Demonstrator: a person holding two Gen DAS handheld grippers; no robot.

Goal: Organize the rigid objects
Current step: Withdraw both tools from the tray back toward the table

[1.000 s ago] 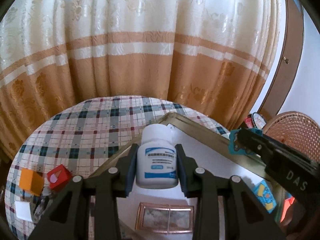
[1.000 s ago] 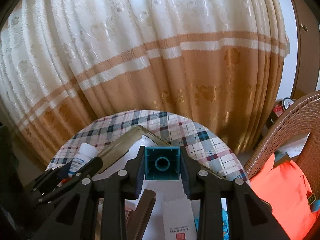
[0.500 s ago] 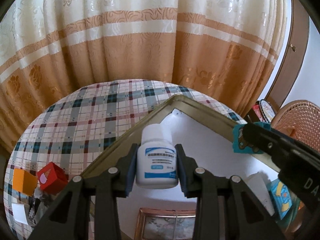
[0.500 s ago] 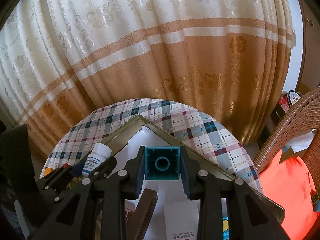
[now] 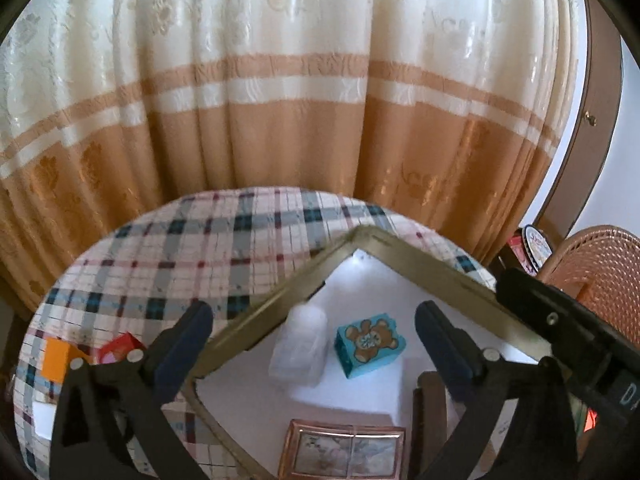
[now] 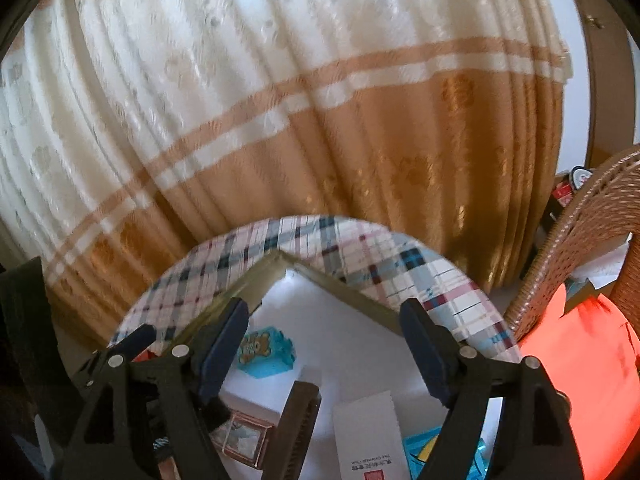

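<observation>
My left gripper is opening, its jaws wide apart. A white pill bottle, blurred, is loose between and below them on the white floor of the gold-rimmed tray. No pad touches it. Beside it to the right lies a teal block with a bear picture. My right gripper is opening too, with nothing between its jaws. The teal block lies in the tray just past its left finger.
The tray sits on a round table with a plaid cloth. A copper photo frame, a brown comb and a white card box lie in the tray. Red and orange blocks sit left of it. A wicker chair stands right.
Both grippers have opened. The left one let go of the pill bottle and the right one let go of the teal block; both things now lie in the tray's far corner.
</observation>
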